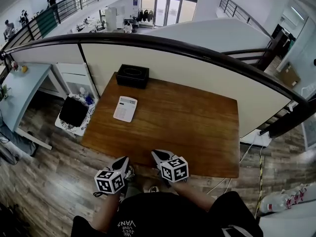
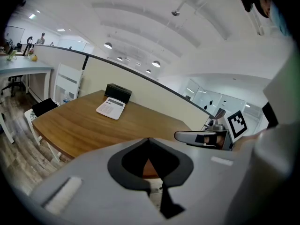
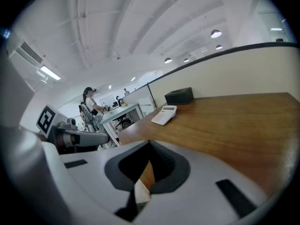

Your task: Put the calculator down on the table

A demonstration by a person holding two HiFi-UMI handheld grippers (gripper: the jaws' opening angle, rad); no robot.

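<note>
Calculator point(image 1: 125, 108) on table point(image 1: 192, 125), well ahead of left gripper point(image 1: 124, 160), right gripper point(image 1: 155, 154); fingers point(image 2: 89, 172) pressed together (empty)

A wood-plank floor point(image 1: 44, 181) is laid under a brown wooden table point(image 1: 197, 132), which is set against a cream partition wall point(image 1: 207, 78) capped by a dark curved rail point(image 1: 148, 41). To the left, a pale desk point(image 1: 22, 85) and a white drawer unit point(image 1: 74, 75) are placed along the same partition, and a white bin with a dark lining point(image 1: 69, 128) is stood just beside the table's left end. Brightly lit glass doors point(image 1: 165, 9) are seen at the far end of the room, and a railed gallery point(image 1: 64, 6) is carried along the upper left. A white vaulted ceiling point(image 2: 187, 32) is lit by round lamps point(image 2: 108, 45).
</note>
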